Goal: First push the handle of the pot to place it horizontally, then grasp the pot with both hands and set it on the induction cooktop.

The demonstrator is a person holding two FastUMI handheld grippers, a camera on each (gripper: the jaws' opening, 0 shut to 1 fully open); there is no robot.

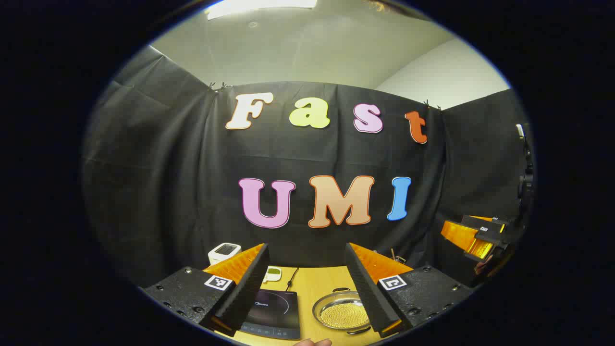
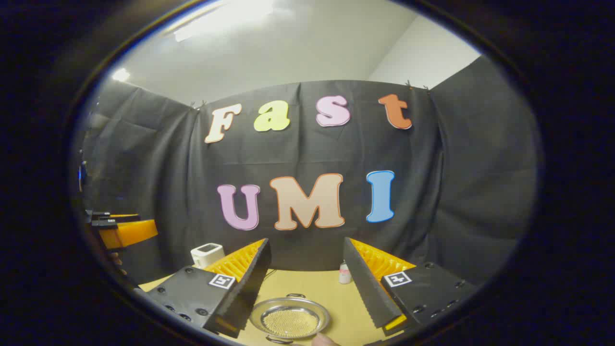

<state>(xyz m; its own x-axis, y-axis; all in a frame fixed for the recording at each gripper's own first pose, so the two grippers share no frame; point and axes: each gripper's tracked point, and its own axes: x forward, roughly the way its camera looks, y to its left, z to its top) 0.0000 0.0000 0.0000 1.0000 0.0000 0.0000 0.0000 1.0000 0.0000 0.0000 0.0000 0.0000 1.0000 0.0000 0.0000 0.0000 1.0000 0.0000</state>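
Left gripper view puts the pot point(image 1: 342, 311) low and right of centre in the frame, a shallow steel pan with pale grainy contents, sitting on the yellow table point(image 1: 314, 283) just beside the black induction cooktop point(image 1: 271, 312), which lies lower left of it. I see a dark loop handle point(image 1: 342, 290) at its far rim and another at its near rim, so I judge the handle push is yet to come. My left gripper point(image 1: 306, 283) hangs above with its jaws spread wide and empty, framing both pot and cooktop, presumably so I can line up the approach.

In the right gripper view the pot point(image 2: 289, 317) sits bottom centre, between the parted, empty fingers of my right gripper point(image 2: 306, 281). A small white device point(image 2: 207, 253) stands at the table's far left edge and a small bottle point(image 2: 344, 274) near the back wall, both well apart from the pot.
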